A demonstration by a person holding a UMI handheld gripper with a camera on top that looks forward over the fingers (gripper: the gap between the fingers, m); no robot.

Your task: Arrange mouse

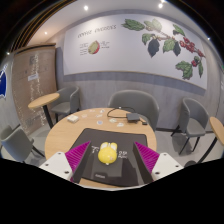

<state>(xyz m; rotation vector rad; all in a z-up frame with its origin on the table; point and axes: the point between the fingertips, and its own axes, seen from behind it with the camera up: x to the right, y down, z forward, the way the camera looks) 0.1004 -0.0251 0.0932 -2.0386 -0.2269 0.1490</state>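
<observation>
While a wall poster (135,40) printed with two fruit pictures spans the far side of the room, one round wooden table (85,127) fills the middle ground, ringed by at least three grey chairs (133,102). One black mouse pad (100,145) lies on the table's near edge. On it sits one yellow mouse (108,152), between the two magenta pads (78,155) with space at either side; the gripper (111,158) stands wide, its fingers clear of it.
</observation>
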